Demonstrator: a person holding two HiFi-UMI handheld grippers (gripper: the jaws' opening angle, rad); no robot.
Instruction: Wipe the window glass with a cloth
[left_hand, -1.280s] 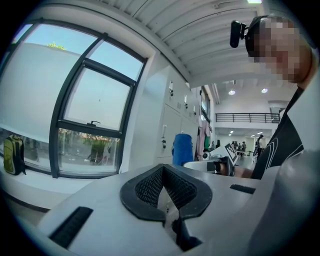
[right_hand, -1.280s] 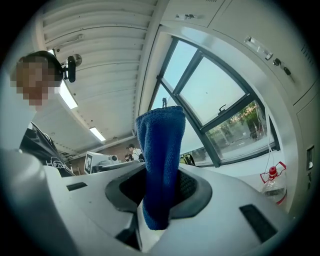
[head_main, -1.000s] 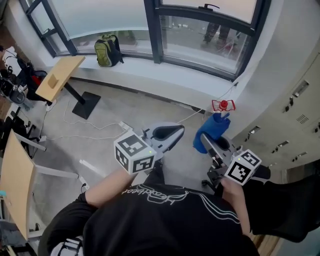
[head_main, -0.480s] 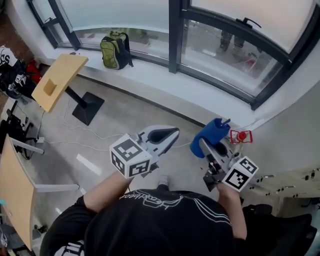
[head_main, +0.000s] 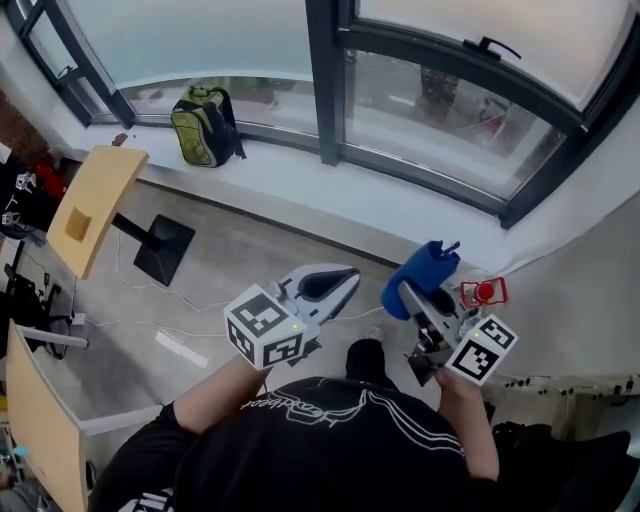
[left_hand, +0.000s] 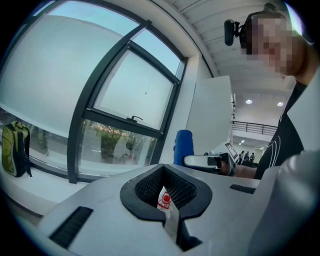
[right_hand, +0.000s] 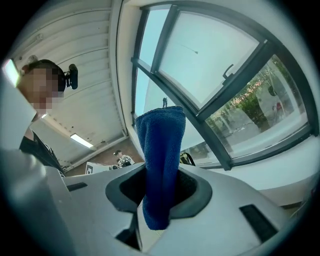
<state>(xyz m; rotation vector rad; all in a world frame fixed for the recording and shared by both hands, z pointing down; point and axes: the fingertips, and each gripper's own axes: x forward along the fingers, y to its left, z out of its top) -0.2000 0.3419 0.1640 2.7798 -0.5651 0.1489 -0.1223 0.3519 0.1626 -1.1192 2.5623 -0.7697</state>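
– While the left tongs (head_main: 338, 278) hang pressed together with nothing between them, what do the right tongs (head_main: 408, 292) hold?
– They're clamped on a blue cloth (head_main: 422, 272), which stands upright, apart from the window glass (head_main: 440, 110).

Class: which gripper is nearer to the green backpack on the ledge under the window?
Left. The left gripper sits below and right of the green backpack. The right gripper, shut on the blue cloth, is farther off to the right.

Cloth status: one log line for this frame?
left gripper: shut, empty | right gripper: shut on cloth | cloth: upright, clear of glass
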